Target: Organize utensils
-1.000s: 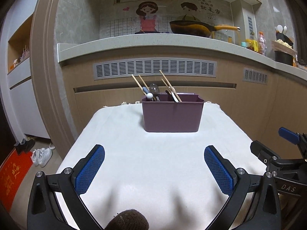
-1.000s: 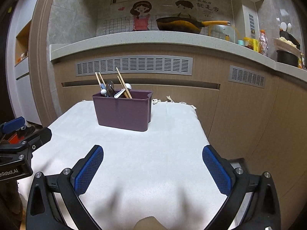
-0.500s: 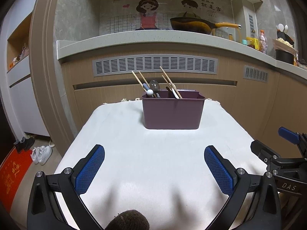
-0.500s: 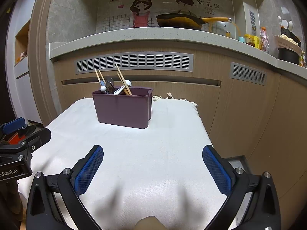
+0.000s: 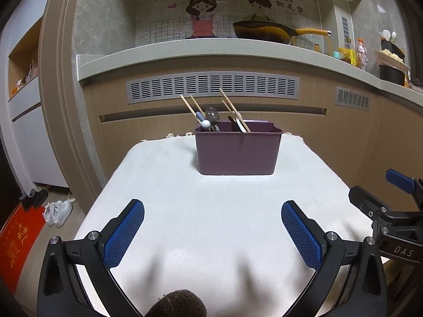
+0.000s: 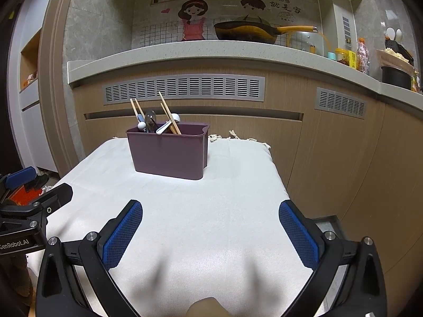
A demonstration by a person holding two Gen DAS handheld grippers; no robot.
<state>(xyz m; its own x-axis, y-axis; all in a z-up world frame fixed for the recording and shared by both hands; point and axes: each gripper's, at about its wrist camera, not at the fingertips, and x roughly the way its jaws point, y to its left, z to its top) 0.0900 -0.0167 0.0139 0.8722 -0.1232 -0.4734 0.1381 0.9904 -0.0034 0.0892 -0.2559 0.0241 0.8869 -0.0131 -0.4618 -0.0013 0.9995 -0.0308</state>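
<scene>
A purple utensil bin (image 5: 238,150) stands at the far end of a white-clothed table (image 5: 211,211); it also shows in the right wrist view (image 6: 169,153). Wooden chopsticks (image 5: 232,112), a metal spoon (image 5: 212,115) and a white spoon (image 6: 165,128) stick out of it. My left gripper (image 5: 212,235) is open and empty over the near part of the cloth. My right gripper (image 6: 211,233) is open and empty, to the right of the left one. Each gripper shows at the other view's edge.
A kitchen counter (image 5: 211,50) runs behind the table with a yellow-handled pan (image 5: 264,30) and jars (image 5: 354,55) on it. Wooden cabinets (image 6: 343,158) stand close to the table's right side. Shoes (image 5: 56,212) and a red mat (image 5: 18,237) lie on the floor at left.
Both views have dropped and pulled back slightly; the bin sits a little higher and farther in the frames. Both grippers stay open and empty.
</scene>
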